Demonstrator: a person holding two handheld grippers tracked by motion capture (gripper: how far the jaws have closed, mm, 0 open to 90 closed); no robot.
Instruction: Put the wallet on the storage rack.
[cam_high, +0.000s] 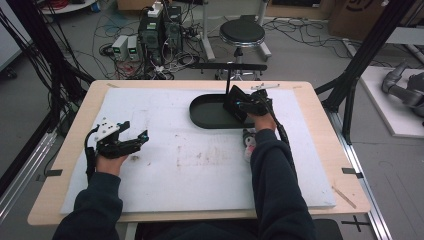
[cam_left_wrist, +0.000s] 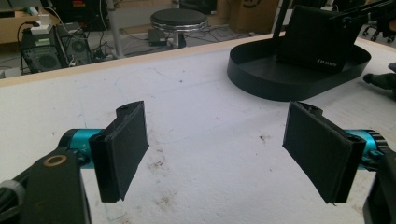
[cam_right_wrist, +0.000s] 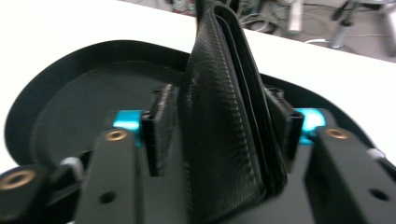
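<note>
The right gripper's fingers are pinched on a wallet above the tray; the left gripper, well clear of the tray, is spread. The wallet could be dropped if the pinch slackens.

Bare white mat lies open; black tray blocks the far middle.
</note>
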